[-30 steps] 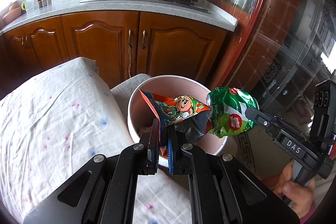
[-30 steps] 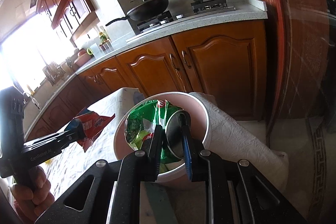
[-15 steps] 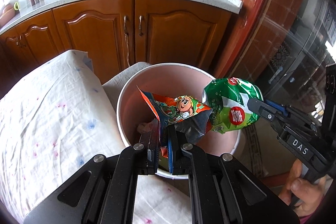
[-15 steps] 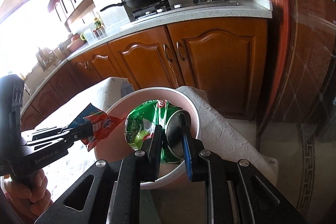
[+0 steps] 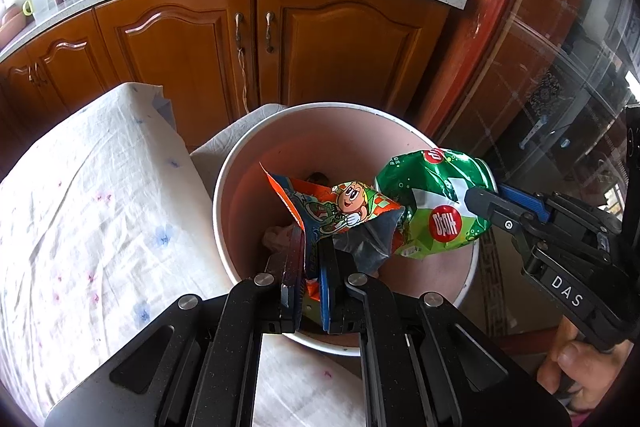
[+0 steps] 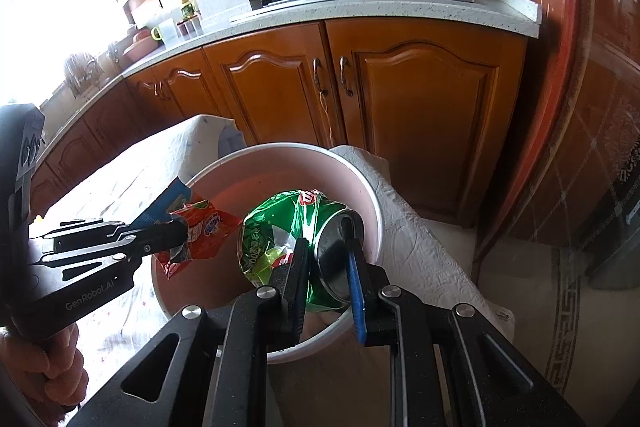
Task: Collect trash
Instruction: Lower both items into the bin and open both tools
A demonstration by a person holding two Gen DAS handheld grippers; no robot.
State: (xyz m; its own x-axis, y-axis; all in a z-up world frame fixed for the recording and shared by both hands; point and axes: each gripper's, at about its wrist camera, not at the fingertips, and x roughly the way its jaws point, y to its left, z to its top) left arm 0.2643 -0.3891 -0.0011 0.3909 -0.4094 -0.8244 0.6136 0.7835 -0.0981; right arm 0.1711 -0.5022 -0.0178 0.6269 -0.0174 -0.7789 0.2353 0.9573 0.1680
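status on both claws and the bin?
Left claw shut on wrapper. Right claw shut on can. Both over bin, nothing blocking.

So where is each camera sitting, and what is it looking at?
Left wrist: rides the left gripper, looks down at its orange snack wrapper over the pink bin; a hand shows.
Right wrist: rides the right gripper, looks down at its crushed green can.
Both share the bin, both pieces of trash and the cupboards.

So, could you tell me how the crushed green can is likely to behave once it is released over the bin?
The green can looks dented, so probably light. Crushed, it should hardly roll. It hangs over the pink bin, so likely drops in.
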